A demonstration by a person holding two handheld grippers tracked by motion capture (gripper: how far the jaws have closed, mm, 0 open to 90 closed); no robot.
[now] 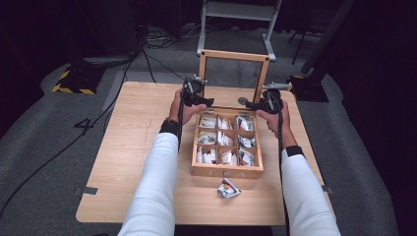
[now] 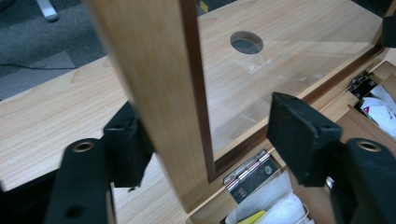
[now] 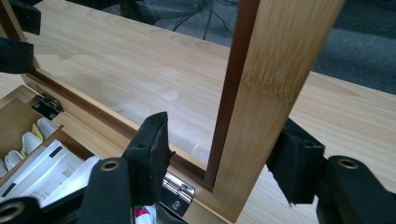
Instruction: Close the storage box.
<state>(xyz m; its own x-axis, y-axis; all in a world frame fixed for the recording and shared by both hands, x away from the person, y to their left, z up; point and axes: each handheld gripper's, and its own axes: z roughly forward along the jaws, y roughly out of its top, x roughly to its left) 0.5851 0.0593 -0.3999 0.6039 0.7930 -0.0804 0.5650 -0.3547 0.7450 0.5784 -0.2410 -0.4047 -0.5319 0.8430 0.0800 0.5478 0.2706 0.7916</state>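
A wooden compartment box [image 1: 226, 171] holds several paper packets [image 1: 225, 139]. Its glass-paned lid [image 1: 234, 55] stands open and upright at the back. My left gripper [image 1: 196, 96] is at the lid's left side rail [image 2: 154, 93]. The jaws of my left gripper [image 2: 212, 133] are open and straddle that rail, the left one close against the wood and the right one well clear. My right gripper [image 1: 263, 102] is at the lid's right side rail [image 3: 271, 84]. The jaws of my right gripper [image 3: 223, 149] are open either side of that rail, just above a hinge [image 3: 177, 191].
One loose packet [image 1: 228, 188] lies on the wooden table [image 1: 137, 147] in front of the box. A round hole [image 2: 246, 42] in the table shows through the lid's glass. Cables [image 1: 147, 59] and a white stand [image 1: 236, 12] are on the grey floor beyond.
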